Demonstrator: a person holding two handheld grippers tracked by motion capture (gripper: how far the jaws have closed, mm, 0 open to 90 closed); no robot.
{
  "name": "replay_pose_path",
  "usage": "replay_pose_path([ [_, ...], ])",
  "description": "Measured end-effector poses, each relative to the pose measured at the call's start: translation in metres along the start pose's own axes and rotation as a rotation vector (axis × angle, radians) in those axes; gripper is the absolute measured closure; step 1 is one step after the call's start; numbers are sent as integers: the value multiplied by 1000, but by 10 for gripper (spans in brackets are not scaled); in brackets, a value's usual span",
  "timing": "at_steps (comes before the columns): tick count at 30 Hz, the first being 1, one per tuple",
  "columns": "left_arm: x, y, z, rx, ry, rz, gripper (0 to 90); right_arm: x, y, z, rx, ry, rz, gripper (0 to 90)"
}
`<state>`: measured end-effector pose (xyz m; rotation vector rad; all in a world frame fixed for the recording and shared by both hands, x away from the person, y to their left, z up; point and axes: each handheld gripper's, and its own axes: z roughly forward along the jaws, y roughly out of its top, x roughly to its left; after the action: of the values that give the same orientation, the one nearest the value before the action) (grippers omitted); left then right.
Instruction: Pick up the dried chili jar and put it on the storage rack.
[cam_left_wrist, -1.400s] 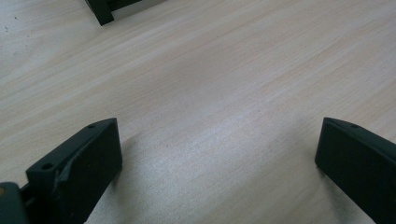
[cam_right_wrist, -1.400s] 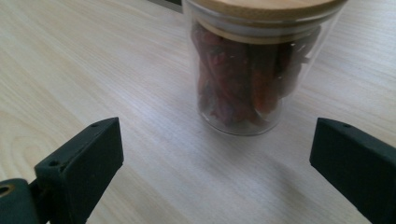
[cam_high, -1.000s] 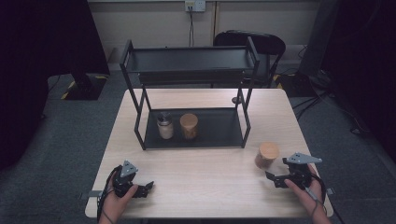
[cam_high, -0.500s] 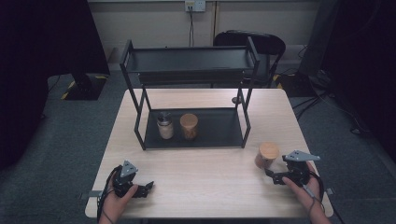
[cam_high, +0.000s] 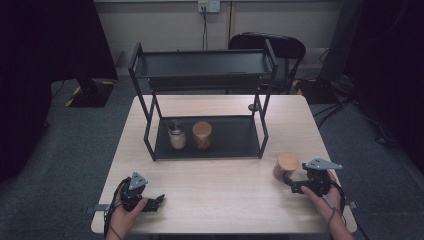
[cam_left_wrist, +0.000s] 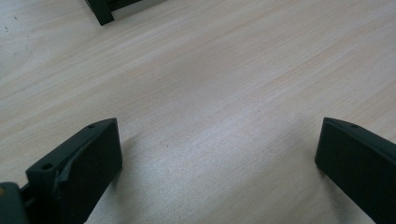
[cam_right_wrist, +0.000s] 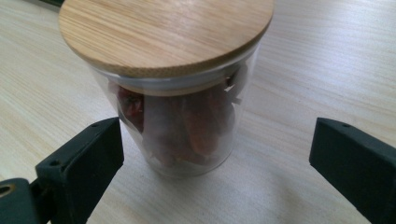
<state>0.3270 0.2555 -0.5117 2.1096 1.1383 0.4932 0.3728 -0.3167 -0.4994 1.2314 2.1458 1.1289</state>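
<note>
Work in hand: the right gripper (cam_high: 292, 186) reaches for a glass jar (cam_high: 287, 166) with a bamboo lid, which stands on the surface (cam_high: 220, 195) near its right edge, in front of the black rack (cam_high: 202, 75) and outside it.

What has changed: one second ago the right gripper was just beside the jar, on its right; now it sits a little lower in the high view, nearer to the person, and the jar is close in front of its opening. The jar itself has not moved.

Right gripper: jaws wide apart; in the right gripper view the jar (cam_right_wrist: 180, 88) stands between them, nearer to the left jaw, but I cannot tell if it touches. Nothing is held.

Left gripper (cam_high: 156, 201): jaws wide, resting low over bare wood at the near left corner, in the same place as before.

Jar content: something red, maybe dried chili.

Rack: two other jars (cam_high: 190, 134) stand side by side on its lower shelf.

Meaning for the task: I judge the approach is almost finished; the next move is probably to go a bit forward, centre the jar, and close.
</note>
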Motion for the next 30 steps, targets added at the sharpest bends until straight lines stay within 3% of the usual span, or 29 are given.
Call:
replay_pose_path([
  [21, 0, 0, 0, 0, 0, 0, 1, 5, 6, 7, -56, 41, -43, 47],
  [30, 0, 0, 0, 0, 0, 0, 1, 8, 7, 12, -53, 49, -51, 87],
])
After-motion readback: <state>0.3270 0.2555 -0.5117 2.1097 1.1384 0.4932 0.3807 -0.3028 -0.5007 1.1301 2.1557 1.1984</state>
